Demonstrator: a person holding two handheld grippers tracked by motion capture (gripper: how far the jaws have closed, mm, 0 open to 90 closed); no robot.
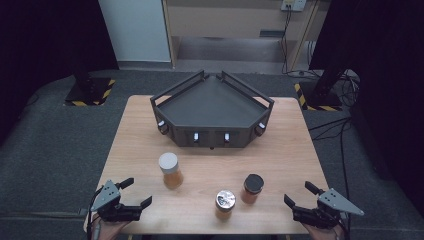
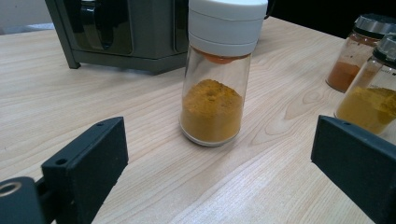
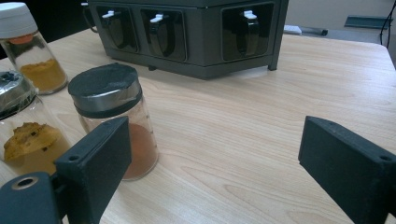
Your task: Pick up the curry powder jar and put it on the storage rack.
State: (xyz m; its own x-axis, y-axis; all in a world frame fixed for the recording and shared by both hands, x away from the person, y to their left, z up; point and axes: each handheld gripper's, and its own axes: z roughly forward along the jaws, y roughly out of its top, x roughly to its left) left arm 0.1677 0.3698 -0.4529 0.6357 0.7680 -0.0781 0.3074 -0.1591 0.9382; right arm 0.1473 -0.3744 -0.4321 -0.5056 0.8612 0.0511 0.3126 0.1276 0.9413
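Note:
Three glass spice jars stand on the wooden table [image 1: 280,155]. The white-capped jar [image 1: 170,170] [image 2: 215,79] [image 3: 31,49] holds yellow-orange powder. A silver-lidded jar [image 1: 225,204] [image 2: 370,88] [image 3: 22,126] holds yellow spice. A black-lidded jar [image 1: 252,188] [image 3: 116,116] [image 2: 357,49] holds red-brown powder. My left gripper [image 1: 136,192] [image 2: 219,163] is open near the front left corner, facing the white-capped jar from a short way off. My right gripper [image 1: 300,194] [image 3: 215,158] is open at the front right, with the black-lidded jar just beyond its left jaw.
A dark angular rack [image 1: 212,102] [image 2: 116,28] [image 3: 196,32] with a railed top and several small handled compartments along its front stands at the table's far middle. Stand bases with hazard tape [image 1: 90,92] sit on the floor beyond the table.

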